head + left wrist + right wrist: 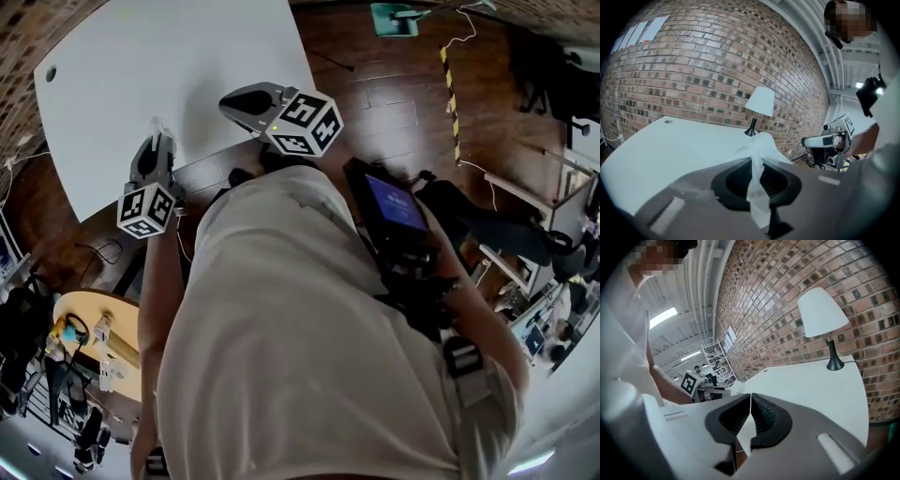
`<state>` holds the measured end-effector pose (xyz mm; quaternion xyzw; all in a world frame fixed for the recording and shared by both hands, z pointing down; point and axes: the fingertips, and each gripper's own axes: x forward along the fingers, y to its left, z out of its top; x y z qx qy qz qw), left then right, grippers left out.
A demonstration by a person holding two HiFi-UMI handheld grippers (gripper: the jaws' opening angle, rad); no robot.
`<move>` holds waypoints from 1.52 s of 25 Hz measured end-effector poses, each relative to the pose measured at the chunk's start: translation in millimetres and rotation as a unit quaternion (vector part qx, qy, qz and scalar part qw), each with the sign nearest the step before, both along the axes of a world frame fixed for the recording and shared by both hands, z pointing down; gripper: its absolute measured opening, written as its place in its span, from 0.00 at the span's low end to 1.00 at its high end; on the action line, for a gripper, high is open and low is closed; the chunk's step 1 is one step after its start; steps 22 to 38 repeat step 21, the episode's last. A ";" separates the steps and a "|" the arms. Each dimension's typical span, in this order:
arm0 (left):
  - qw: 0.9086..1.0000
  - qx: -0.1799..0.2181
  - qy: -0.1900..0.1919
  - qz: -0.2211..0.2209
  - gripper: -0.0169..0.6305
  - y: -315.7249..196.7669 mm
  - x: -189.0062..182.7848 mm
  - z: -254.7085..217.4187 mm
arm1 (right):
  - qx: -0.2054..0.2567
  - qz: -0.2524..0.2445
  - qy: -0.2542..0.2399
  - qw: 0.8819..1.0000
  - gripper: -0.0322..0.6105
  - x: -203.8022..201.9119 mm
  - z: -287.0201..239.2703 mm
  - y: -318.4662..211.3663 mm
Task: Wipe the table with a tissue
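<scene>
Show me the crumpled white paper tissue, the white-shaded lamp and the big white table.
crumpled white paper tissue [756, 185], left gripper view, the strip pinched between the shut jaws.
white-shaded lamp [821, 312], right gripper view, middle of its shade.
big white table [169, 75], head view, bare top.

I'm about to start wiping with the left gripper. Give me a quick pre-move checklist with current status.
1. Tissue gripped by left gripper: ok, jaws shut on it, most of it sticking out ahead.
2. Right gripper empty: ok, jaws together, nothing between.
3. Tissue touching the table: cannot tell.
4. Lamp away from the grippers: ok, it stands at the far edge by the brick wall.
5. Spot to wipe: cannot tell, no stain shows.
</scene>
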<state>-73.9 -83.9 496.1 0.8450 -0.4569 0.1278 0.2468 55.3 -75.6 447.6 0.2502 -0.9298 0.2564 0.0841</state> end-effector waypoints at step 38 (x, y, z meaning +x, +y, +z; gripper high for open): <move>0.995 0.034 0.052 0.074 0.09 127.5 -29.9 -19.2 | 0.015 0.060 0.019 0.998 0.06 -59.0 -18.3 125.2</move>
